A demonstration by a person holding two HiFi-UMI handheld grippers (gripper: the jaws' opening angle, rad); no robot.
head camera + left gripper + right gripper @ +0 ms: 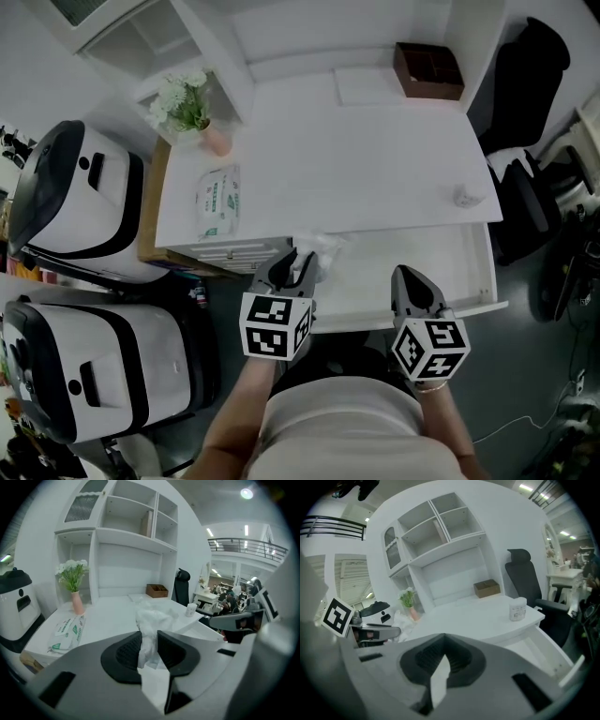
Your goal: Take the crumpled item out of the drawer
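Head view: left gripper (298,270) at the left end of the open drawer (441,279), white crumpled item (325,249) at its tips, beside the desk (375,169) edge; right gripper (410,278) further right over the drawer.
Left gripper view: jaws clenched on the crumpled item, bunched up above the pads.
Right gripper view: jaws pressed together, nothing between.

The left gripper (302,269) held a crumpled white paper (324,249) just above the left end of the open drawer (422,261). The right gripper (409,281) hung over the drawer's front edge
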